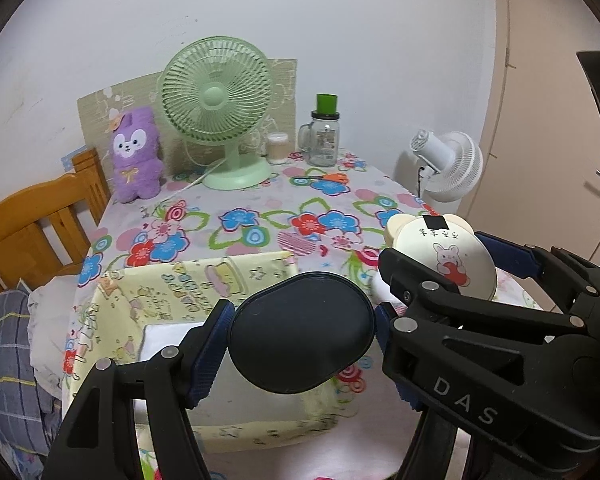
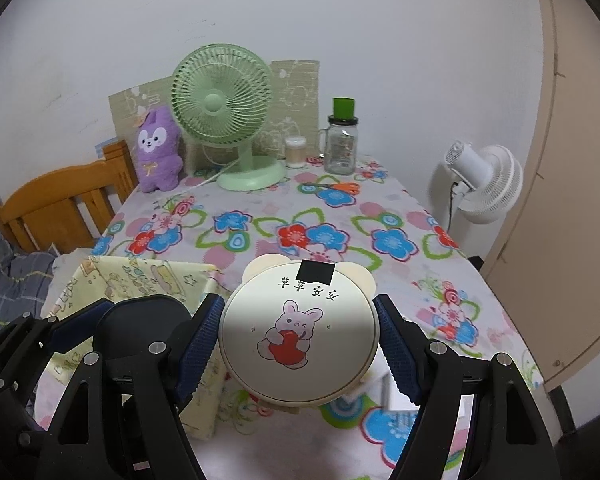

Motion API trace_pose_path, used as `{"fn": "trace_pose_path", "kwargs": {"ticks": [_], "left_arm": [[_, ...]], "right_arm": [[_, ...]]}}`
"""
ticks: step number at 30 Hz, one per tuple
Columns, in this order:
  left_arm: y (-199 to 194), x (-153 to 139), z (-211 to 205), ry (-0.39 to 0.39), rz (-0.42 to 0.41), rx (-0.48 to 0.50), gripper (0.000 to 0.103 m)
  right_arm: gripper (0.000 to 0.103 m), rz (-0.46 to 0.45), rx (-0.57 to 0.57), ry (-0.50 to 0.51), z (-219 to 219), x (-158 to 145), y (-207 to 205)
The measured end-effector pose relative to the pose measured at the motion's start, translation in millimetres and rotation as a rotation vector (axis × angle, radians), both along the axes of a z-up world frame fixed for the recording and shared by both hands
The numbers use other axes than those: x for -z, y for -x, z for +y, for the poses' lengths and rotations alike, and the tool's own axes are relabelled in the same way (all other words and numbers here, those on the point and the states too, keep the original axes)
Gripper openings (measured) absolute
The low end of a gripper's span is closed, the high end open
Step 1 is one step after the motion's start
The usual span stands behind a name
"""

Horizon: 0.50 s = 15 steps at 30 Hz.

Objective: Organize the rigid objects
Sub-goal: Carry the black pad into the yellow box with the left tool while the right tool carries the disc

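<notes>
My left gripper (image 1: 302, 336) is shut on a dark oval case (image 1: 302, 332) and holds it above a yellow patterned fabric box (image 1: 228, 280). My right gripper (image 2: 299, 336) is shut on a round cream bear-eared case with a bunny picture (image 2: 300, 332), held above the table to the right of the box (image 2: 140, 276). In the left wrist view the bunny case (image 1: 444, 256) and the right gripper show at the right. In the right wrist view the left gripper with the dark case (image 2: 140, 320) shows at the left.
The table has a floral cloth (image 2: 340, 216). At its back stand a green fan (image 1: 220, 112), a purple plush (image 1: 136, 152), a small jar (image 1: 278, 148), a glass mug jar with a green lid (image 1: 324, 136) and orange scissors (image 1: 328, 178). A wooden chair (image 1: 32, 220) is left, a white fan (image 1: 448, 164) right.
</notes>
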<state>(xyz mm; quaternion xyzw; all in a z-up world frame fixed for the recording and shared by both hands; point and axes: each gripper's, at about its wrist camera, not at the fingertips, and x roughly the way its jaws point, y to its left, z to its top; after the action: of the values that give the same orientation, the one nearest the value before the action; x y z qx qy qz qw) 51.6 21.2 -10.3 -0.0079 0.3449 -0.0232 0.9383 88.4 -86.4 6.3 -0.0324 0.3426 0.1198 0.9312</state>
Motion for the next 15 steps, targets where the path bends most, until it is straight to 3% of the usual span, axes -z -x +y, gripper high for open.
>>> {"fn": "trace_pose_path", "kwargs": {"ticks": [15], "left_arm": [[-5, 13, 51, 0.007, 0.035, -0.06, 0.073]], "right_arm": [[0.077, 0.019, -0.096, 0.018, 59, 8, -6]]}}
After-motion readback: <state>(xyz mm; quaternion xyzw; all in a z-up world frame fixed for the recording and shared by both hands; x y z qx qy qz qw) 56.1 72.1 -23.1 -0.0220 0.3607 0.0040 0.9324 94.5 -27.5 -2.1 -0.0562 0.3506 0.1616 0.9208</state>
